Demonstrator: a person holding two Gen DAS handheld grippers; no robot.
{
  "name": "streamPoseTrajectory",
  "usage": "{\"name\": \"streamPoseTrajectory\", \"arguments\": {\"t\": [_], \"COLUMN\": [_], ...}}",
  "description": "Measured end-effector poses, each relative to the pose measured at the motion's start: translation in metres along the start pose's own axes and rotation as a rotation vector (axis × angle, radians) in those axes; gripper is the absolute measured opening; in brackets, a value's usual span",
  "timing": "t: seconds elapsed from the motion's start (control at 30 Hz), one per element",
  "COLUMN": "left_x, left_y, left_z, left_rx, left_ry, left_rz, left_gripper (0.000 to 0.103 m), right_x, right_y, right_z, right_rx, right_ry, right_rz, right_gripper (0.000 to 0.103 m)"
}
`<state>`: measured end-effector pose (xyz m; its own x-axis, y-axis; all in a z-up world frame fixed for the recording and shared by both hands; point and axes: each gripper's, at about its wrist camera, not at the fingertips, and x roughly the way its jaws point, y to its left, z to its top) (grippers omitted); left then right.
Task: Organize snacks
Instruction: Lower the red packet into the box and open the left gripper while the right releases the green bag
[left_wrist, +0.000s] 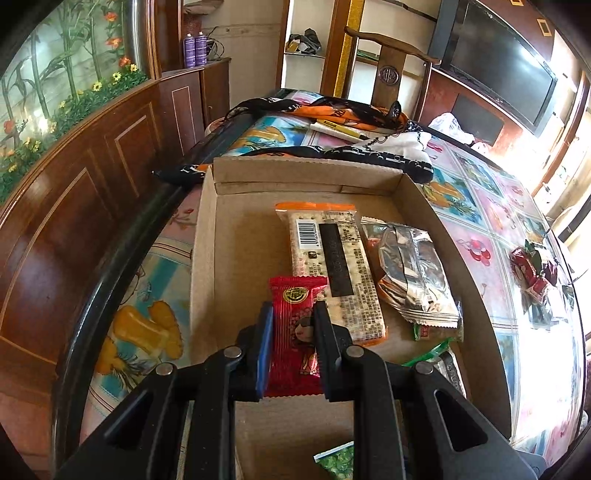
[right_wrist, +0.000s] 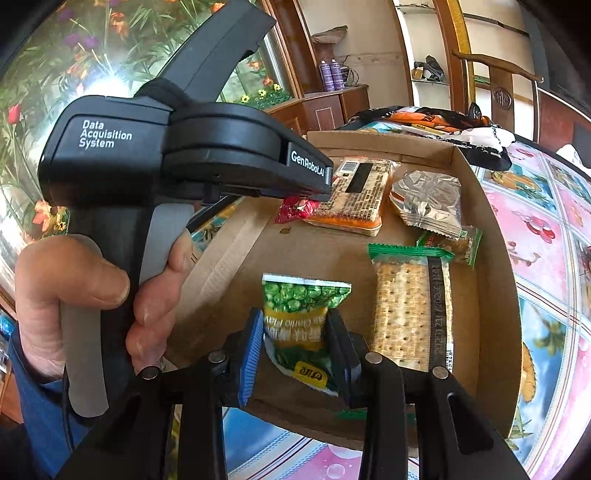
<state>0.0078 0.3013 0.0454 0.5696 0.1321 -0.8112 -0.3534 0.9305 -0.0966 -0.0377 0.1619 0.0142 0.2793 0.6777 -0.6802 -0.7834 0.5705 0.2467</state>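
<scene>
Both hands are working over the cardboard box (left_wrist: 207, 258) on the desk (left_wrist: 476, 206): the left hand-held gripper (left_wrist: 293, 321) is pinching a red snack packet (left_wrist: 295, 332), and the right hand-held gripper (right_wrist: 295, 332) is clamping a green pea packet (right_wrist: 301, 314). Several packets are already lying inside, including the cracker packet (right_wrist: 406, 310) and silver foil packet (right_wrist: 428, 199). I'd judge the sorting well along, though red wrapped snacks (left_wrist: 532, 273) are waiting outside on the desk.

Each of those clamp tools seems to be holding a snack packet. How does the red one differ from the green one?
The red packet, held in the left gripper, is plain red with a round yellow logo; the green pea packet, held in the right gripper, shows green peas above a yellow band. The red packet sits beside the long cracker pack at the far side; the green one is nearer. Both are pinched over the cardboard box.
</scene>
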Motion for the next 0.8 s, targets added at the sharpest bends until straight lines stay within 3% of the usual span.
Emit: {"name": "streamPoseTrajectory", "arguments": {"t": [0.37,0.5,0.7,0.8], "left_x": [0.0,-0.002,-0.005,-0.01], "left_y": [0.0,0.002,0.002,0.002], "left_z": [0.0,0.001,0.002,0.003], "left_rx": [-0.003,-0.016,-0.023,-0.025], "left_ry": [0.0,-0.007,-0.027,-0.051], "left_rz": [-0.005,-0.007,-0.024,-0.044], "left_gripper": [0.021,0.034,0.035,0.043], "right_x": [-0.002,-0.005,-0.009,-0.015], "right_y": [0.006,0.006,0.003,0.0], "right_z": [-0.002,-0.002,0.0,0.002], "right_rx": [-0.014,-0.01,-0.003,0.005], "right_ry": [-0.002,-0.01,-0.022,-0.039], "right_rz": [0.003,0.005,0.012,0.019], "right_gripper": [0.039,0.039,0.039,0.039]}}
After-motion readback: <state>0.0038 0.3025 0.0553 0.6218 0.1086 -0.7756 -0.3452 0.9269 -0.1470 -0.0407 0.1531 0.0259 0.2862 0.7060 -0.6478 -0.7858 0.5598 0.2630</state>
